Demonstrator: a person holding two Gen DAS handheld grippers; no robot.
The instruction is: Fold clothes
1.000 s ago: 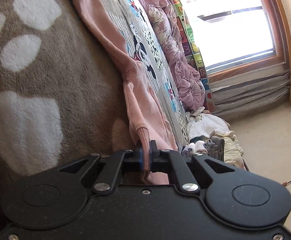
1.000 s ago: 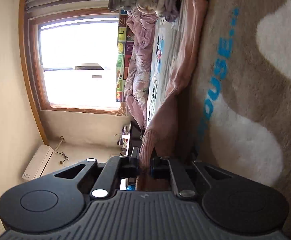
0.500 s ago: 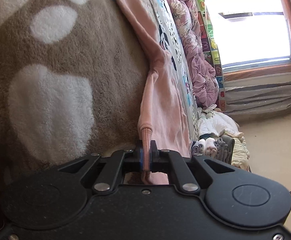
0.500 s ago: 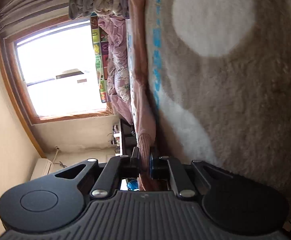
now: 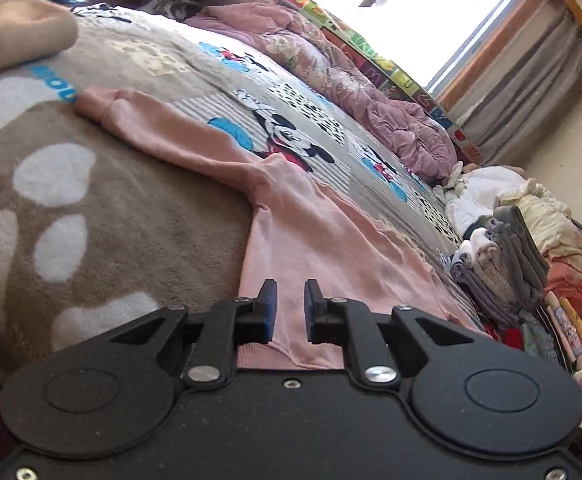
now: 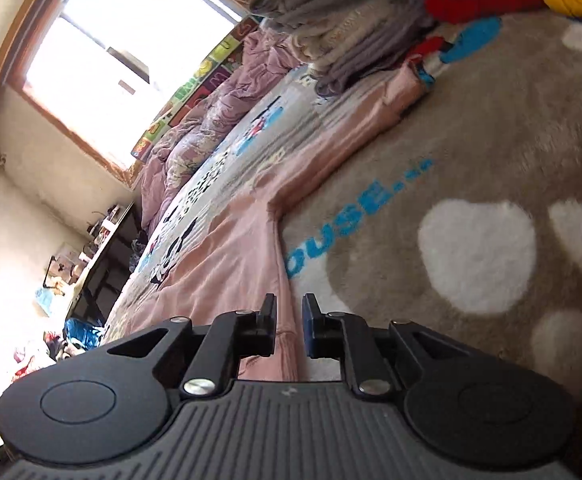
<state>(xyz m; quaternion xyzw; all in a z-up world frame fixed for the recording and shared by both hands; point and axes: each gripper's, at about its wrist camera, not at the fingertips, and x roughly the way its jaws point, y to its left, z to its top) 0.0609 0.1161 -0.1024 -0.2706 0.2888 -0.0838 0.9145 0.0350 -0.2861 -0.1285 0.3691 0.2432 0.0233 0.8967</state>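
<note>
Pink sweatshirt flat on blanket; left gripper and right gripper fingers spread, empty. Risk: regrasping 1 layer skews the fold.

- Our left gripper sits low and level, its jaws parted with a clear gap between the blue pads; nothing is pinched.
- Our right gripper is rolled to one side, jaws likewise apart, its dark fingers clasping nothing.
</note>
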